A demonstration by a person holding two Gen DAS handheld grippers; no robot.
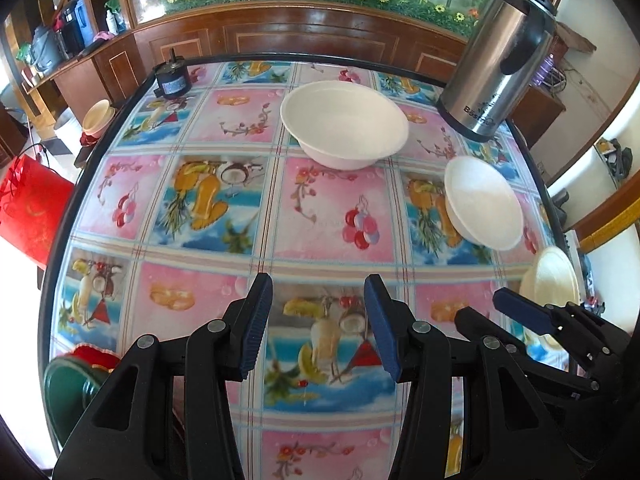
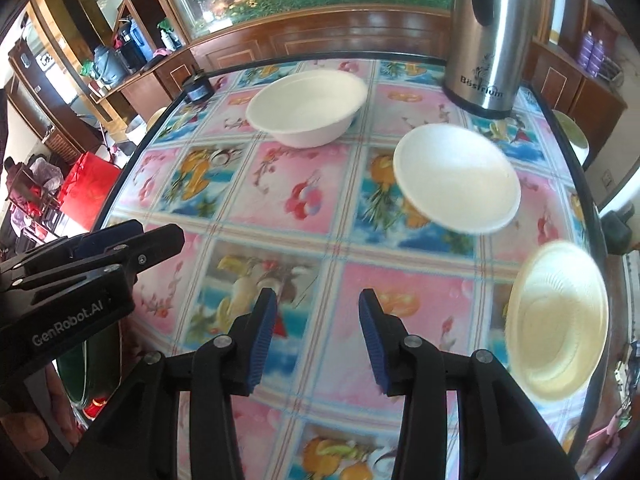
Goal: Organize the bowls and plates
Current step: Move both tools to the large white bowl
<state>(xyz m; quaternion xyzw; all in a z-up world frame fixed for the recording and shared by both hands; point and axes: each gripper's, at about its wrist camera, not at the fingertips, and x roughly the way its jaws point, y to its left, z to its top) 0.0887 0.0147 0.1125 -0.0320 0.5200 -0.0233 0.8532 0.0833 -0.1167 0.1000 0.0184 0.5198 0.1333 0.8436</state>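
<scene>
Glossy printed tablecloth (image 1: 320, 208), matt white bowls (image 1: 344, 124), brushed-steel kettle (image 1: 496, 60).

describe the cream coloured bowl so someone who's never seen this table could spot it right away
Start at the tall steel kettle at the far right of the fruit-print table. Follow the table's right edge toward the near side, past the smaller white bowl, to the cream bowl by the rim. Unlike the two plain white bowls, it is yellowish with fine ribbing inside.
</scene>
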